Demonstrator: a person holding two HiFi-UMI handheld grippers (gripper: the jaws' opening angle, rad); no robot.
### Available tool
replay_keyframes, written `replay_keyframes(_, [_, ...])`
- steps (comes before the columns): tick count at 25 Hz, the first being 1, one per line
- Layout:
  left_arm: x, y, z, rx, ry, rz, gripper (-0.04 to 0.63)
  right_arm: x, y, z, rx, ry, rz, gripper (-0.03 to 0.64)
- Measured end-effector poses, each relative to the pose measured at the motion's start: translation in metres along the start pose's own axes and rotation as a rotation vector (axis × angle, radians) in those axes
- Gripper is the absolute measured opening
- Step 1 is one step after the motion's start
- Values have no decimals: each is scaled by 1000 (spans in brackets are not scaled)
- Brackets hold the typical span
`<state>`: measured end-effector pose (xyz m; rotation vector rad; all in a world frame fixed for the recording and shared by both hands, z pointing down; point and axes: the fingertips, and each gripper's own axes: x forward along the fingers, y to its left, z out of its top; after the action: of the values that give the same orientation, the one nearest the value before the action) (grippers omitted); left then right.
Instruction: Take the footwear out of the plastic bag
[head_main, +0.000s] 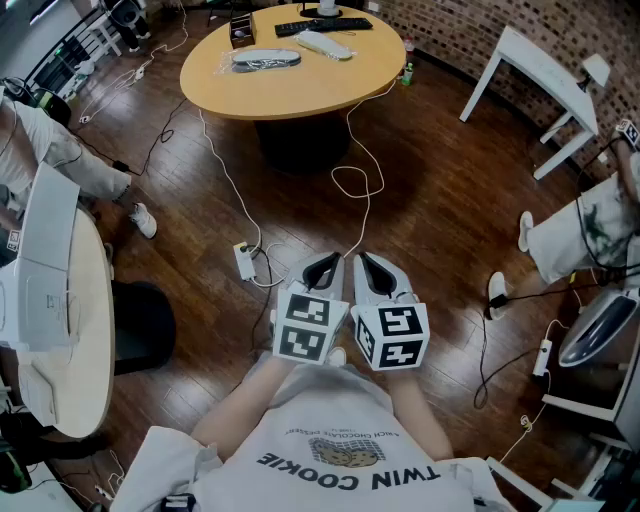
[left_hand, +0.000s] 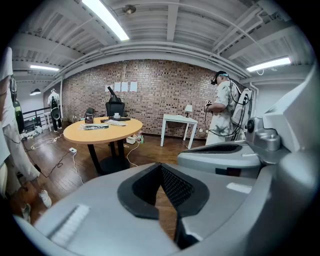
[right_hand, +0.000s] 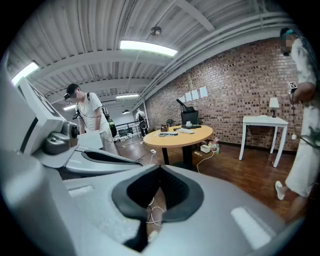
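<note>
From the head view: left gripper (head_main: 322, 268) and right gripper (head_main: 372, 268) side by side, close to the body, over the floor (head_main: 440, 200). Far ahead, a round table (head_main: 300, 100). Near its far left edge, the plastic bag (head_main: 290, 57), lying flat, with something dark inside, likely the footwear (head_main: 258, 62). Not touched.

From the left gripper view: jaws pressed together, nothing between. Table (left_hand: 100, 137) and plastic bag (left_hand: 95, 127) well ahead and small.

From the right gripper view: jaws together too, holding nothing. Plastic bag (right_hand: 167, 133) on the far table (right_hand: 185, 141).

Nothing done yet, by the look of it. Left to do: go to the table, grab the plastic bag, open it, pull the footwear out.
</note>
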<state>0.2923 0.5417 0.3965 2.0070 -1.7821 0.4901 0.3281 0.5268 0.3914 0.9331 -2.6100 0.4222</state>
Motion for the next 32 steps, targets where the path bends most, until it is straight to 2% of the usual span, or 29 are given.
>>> replay_keyframes(6, [40, 35, 17, -3, -2, -22, 6, 50, -12, 17, -13, 12, -21, 2])
replay_keyframes(13, [90, 96, 39, -7, 21, -68, 5, 122, -21, 40, -3, 43, -66, 2])
replay_keyframes(23, [130, 183, 69, 9, 38, -130, 5, 209, -13, 78, 6, 62, -129, 2])
replay_keyframes(32, [159, 212, 89, 31, 46, -175, 5, 254, -19, 103, -3, 71, -147, 2])
